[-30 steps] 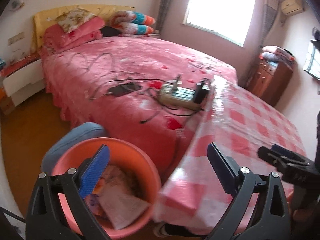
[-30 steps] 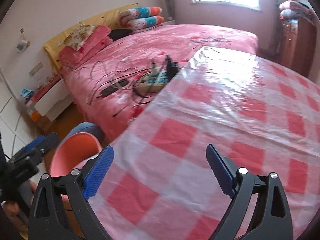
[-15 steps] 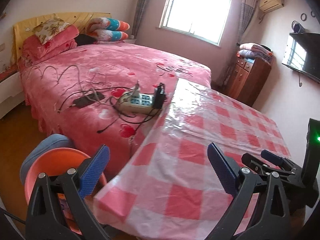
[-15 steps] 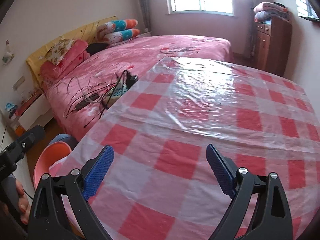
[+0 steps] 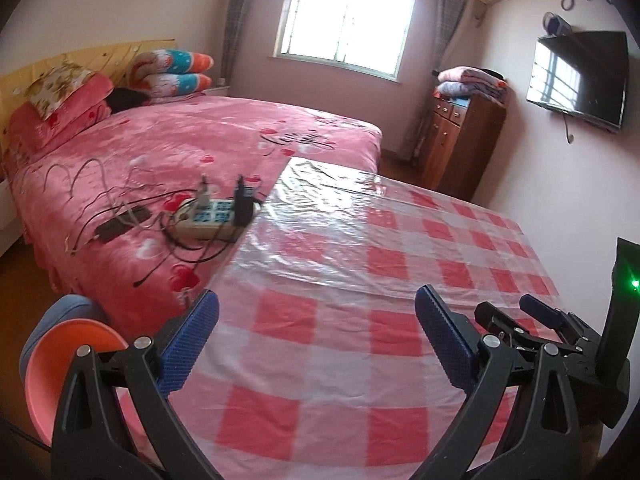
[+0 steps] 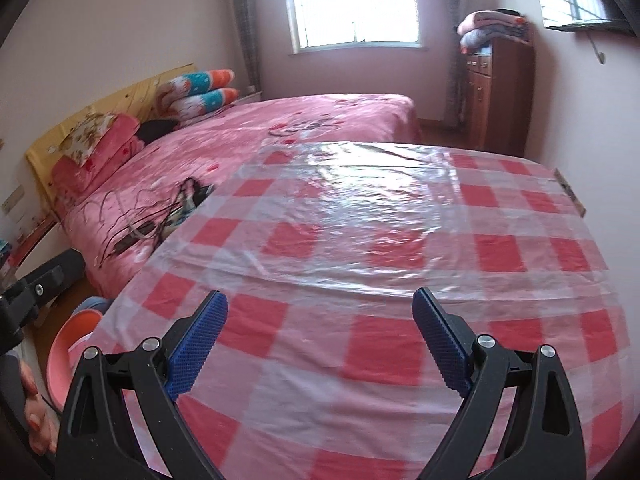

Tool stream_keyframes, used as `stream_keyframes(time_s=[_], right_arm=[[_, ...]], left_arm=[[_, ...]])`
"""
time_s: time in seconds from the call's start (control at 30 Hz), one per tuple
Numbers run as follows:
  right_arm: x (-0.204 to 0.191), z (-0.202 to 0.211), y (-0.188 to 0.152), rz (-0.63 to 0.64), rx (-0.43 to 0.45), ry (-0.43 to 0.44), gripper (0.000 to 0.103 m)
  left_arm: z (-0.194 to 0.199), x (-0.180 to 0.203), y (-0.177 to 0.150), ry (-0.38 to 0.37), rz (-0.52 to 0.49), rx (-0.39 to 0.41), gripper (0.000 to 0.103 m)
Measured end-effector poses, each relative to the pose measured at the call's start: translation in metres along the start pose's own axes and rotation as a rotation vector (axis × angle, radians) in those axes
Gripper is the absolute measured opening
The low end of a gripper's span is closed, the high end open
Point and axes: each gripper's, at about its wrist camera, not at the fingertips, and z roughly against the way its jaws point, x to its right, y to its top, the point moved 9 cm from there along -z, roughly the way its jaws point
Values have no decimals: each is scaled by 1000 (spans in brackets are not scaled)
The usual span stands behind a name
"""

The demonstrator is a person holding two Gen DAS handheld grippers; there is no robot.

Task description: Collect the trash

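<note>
The left wrist camera is sitting behind the left gripper [image 5: 316, 340] and is looking forward between its two spread fingers, close above the near edge of the checked table [image 5: 360, 272]. The right wrist camera is looking the same way past the right gripper [image 6: 318, 338], a little more over the table [image 6: 400, 240]. Both views are sharing the table, the bed [image 5: 180, 148] to the left of the tongs, the window [image 5: 346, 16] far ahead, and the orange bin [image 5: 60, 364] low on the left.

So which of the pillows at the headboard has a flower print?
The small floral pillow, cream with flowers, lies on the pink pillows; the striped rolls beside are orange, white and teal.
</note>
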Motion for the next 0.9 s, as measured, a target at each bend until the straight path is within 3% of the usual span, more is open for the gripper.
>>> stream_keyframes(time_s=[0.43,0.9], right_arm=[[80,17,5,-53,72,-128,92],[148,28,4,-121,107,-231,92]], left_arm=[[-30,84,-3,-51,-97,-21,99],[-61,147,-10,-61,-165,-49,99]])
